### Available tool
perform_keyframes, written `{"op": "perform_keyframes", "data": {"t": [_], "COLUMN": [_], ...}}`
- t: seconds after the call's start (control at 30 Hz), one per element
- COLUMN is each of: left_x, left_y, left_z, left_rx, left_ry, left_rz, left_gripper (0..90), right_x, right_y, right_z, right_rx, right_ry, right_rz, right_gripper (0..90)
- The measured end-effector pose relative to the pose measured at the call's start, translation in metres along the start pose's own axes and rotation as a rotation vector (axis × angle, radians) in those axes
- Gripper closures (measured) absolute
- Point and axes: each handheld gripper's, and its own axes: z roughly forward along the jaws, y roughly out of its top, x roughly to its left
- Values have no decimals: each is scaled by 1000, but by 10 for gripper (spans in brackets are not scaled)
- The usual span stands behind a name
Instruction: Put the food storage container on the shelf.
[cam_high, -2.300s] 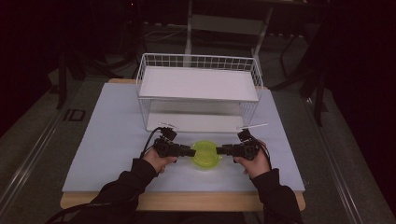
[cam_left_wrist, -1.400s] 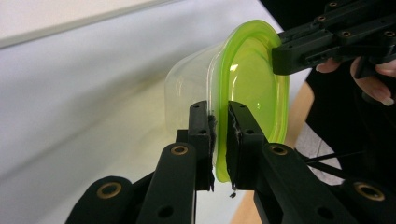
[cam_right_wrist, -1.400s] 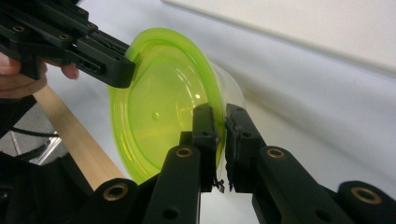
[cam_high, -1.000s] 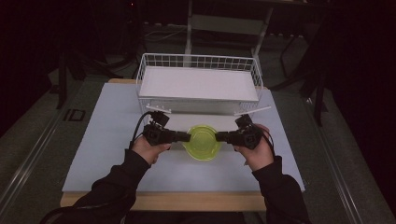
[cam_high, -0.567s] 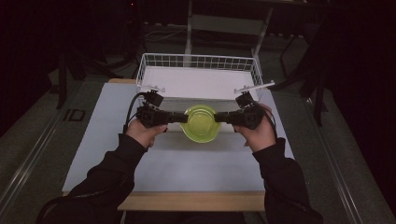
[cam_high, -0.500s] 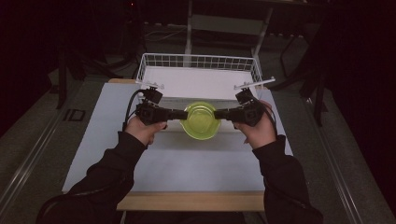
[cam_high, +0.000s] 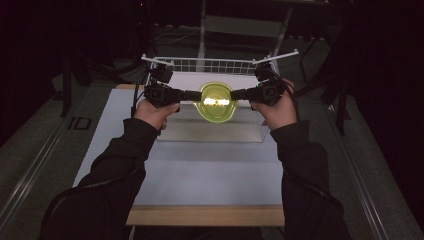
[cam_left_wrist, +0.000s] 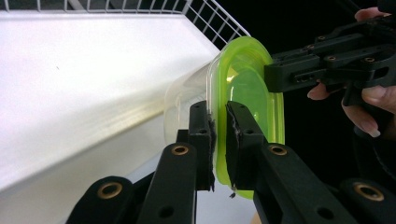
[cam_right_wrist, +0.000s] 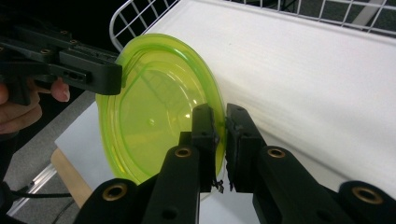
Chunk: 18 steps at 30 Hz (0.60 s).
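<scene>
A clear container with a yellow-green lid (cam_high: 216, 101) hangs in the air in front of the white wire basket (cam_high: 210, 65). My left gripper (cam_high: 195, 95) is shut on the lid's left rim, and my right gripper (cam_high: 235, 94) is shut on its right rim. In the left gripper view the lid's edge (cam_left_wrist: 243, 74) is pinched at my left gripper (cam_left_wrist: 219, 140), with the clear tub to its left. In the right gripper view the green lid (cam_right_wrist: 154, 112) is clamped at its rim by my right gripper (cam_right_wrist: 222, 140). The other gripper (cam_right_wrist: 70, 60) grips the far rim.
The wire basket holds a white tray (cam_high: 212, 127) and stands at the back of the white mat (cam_high: 200, 175) on the wooden table (cam_high: 200, 215). The surroundings beyond the table are dark, with stands at the sides.
Both grippers have lifted the lidded container off the mat and carried it up and away from the person, to the level of the basket's top.
</scene>
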Motion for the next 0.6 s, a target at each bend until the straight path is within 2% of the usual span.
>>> {"op": "perform_keyframes", "data": {"t": [0.2,0.4,0.6], "left_x": [11,20,32], "left_y": [11,17,21], "left_z": [9,19,27], "left_rx": [-5,-4,12], "left_ry": [8,17,29], "left_rz": [-13,-50,-81], "left_gripper": [824,823,821], "right_x": [-8,-17,-29], "right_y": [17,27,31], "right_z": [7,16,30], "right_rx": [20,51,74], "right_ry": [-34,-63,-51], "right_rz": [16,37,78], "right_gripper": [825,820,819]}}
